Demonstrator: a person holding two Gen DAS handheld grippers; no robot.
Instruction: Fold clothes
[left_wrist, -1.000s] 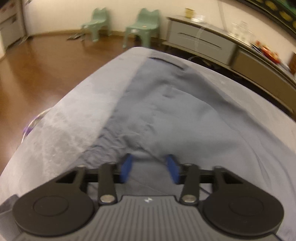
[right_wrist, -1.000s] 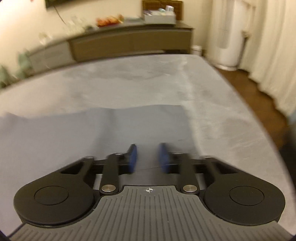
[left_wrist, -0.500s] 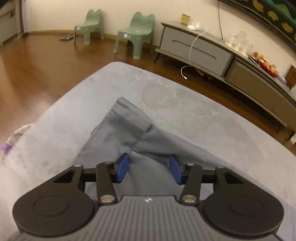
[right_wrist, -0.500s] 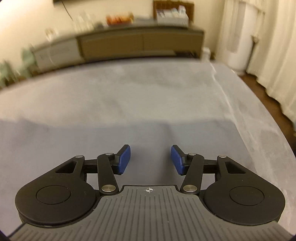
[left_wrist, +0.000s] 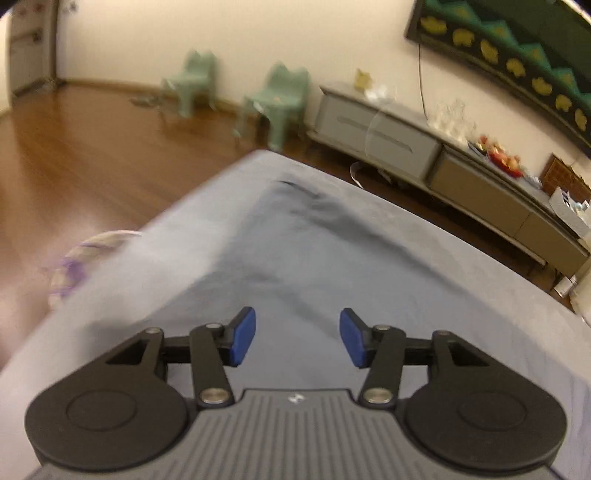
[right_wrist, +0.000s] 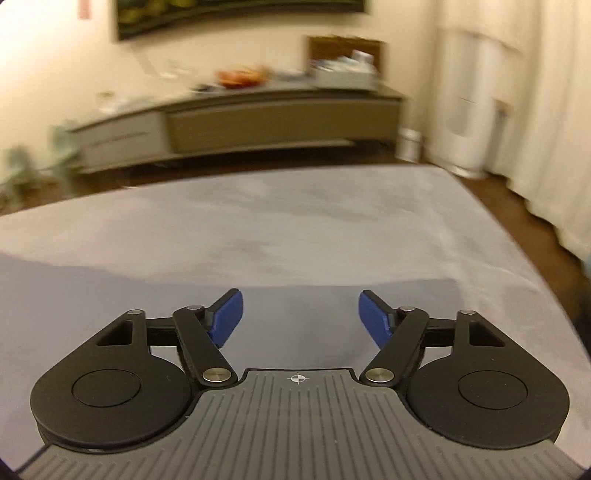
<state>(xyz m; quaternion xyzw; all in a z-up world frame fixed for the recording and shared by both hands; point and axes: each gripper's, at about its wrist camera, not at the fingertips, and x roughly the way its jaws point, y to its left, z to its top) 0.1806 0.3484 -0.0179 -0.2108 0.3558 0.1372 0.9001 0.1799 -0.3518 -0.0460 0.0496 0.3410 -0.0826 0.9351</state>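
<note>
A: Blur smears both views. What is hard to read?

B: In the left wrist view the far end of the grey-blue garment (left_wrist: 314, 251) dissolves into streaks, and a pale purple-marked bundle (left_wrist: 85, 254) at the bed's left edge cannot be identified. The right wrist view cuts the cloth (right_wrist: 147, 291) off at its left border.

A: Textures?

B: The garment is smooth, matte fabric, spread nearly flat on a lighter grey, suede-like bed cover (right_wrist: 332, 221). Two green plastic chairs (left_wrist: 280, 99) and a long grey cabinet (left_wrist: 384, 136) stand on the wooden floor behind.

A: And the tools?

B: The left gripper (left_wrist: 297, 338) hovers over the cloth with its blue pads (left_wrist: 243, 336) spread apart, grasping nothing. The right gripper (right_wrist: 299, 319) is likewise splayed and empty above the garment's straight far edge.

A: Changes from half a second ago?

B: Both sets of fingers have spread wider. The bunched fold by the left gripper then now lies stretched out toward the far corner.
</note>
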